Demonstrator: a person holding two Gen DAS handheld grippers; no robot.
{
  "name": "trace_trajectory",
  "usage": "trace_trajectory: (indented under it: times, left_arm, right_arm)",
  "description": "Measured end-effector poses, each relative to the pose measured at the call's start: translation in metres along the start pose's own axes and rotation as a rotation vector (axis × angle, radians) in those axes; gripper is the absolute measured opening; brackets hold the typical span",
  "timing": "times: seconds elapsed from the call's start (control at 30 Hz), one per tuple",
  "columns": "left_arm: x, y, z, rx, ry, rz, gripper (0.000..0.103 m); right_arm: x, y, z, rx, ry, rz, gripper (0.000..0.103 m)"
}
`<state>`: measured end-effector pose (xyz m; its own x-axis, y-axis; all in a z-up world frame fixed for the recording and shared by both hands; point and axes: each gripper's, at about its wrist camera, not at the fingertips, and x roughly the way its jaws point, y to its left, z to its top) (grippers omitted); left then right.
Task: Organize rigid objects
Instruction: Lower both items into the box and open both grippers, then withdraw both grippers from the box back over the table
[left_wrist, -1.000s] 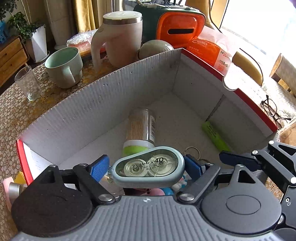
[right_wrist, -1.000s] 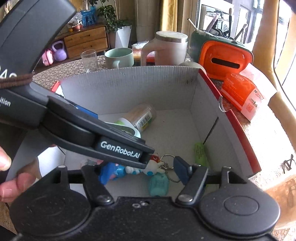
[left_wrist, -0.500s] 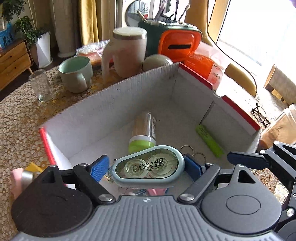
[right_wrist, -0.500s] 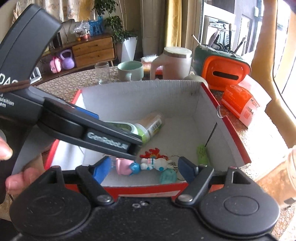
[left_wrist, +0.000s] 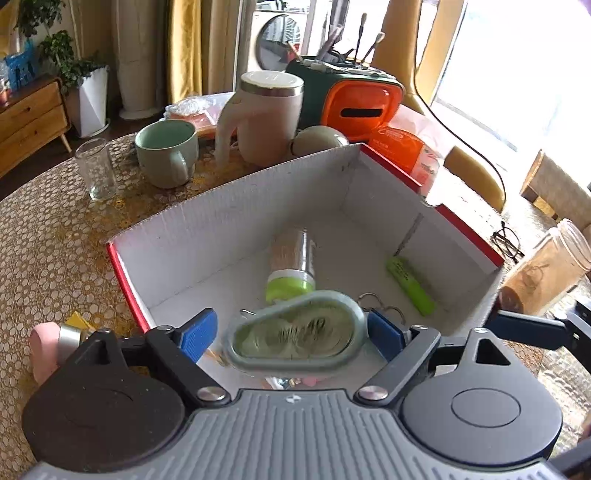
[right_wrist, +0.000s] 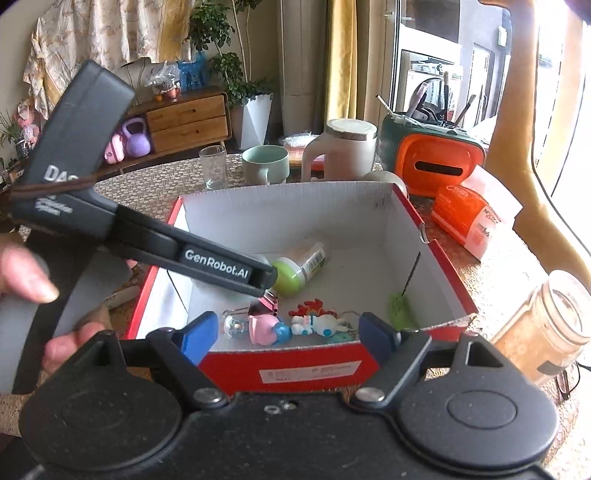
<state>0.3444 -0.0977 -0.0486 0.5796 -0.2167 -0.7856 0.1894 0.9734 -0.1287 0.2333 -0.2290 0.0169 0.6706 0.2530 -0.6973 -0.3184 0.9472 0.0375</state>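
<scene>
A red box with white inside (left_wrist: 236, 221) (right_wrist: 280, 214) stands on the table. In it lie a toothpick jar with a green cap (left_wrist: 291, 266) (right_wrist: 301, 266), a green lighter (left_wrist: 410, 284) (right_wrist: 399, 308), key rings and toy figures (right_wrist: 291, 325). My left gripper (left_wrist: 291, 332) has opened over the box's near side; the grey-blue correction tape (left_wrist: 299, 338) is blurred between the spread blue pads, tilted, touching only the right pad. My right gripper (right_wrist: 288, 332) is open and empty at the box's front wall. The left gripper's body (right_wrist: 218, 264) reaches over the box in the right wrist view.
Behind the box stand a glass (left_wrist: 96, 170), a green mug (left_wrist: 166, 153), a white lidded jug (left_wrist: 264, 118) and an orange-green holder (left_wrist: 354, 99). An orange pack (left_wrist: 406, 151) lies at the back right. A jar (left_wrist: 543, 266) and glasses (left_wrist: 509, 240) sit right. A pink object (left_wrist: 44, 350) lies left.
Both grippers have pulled back and risen from the box. The left jaws have spread and the correction tape has come loose, tilting and blurring as it moves.
</scene>
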Motion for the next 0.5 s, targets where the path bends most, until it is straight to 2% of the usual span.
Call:
trace_trajectory:
  times: [0.07, 0.27, 0.5]
  left_arm:
    - [0.000, 0.000, -0.001, 0.011, -0.009, 0.007, 0.101]
    - [-0.010, -0.001, -0.007, 0.023, -0.024, 0.016, 0.101]
    - [-0.064, -0.003, -0.027, 0.063, -0.130, 0.060, 0.101]
  right_arm:
    - [0.000, 0.000, 0.000, -0.001, -0.001, 0.001, 0.083]
    - [-0.019, -0.001, -0.007, 0.016, -0.022, 0.008, 0.083]
    - [-0.058, 0.013, -0.006, 0.015, -0.067, -0.010, 0.085]
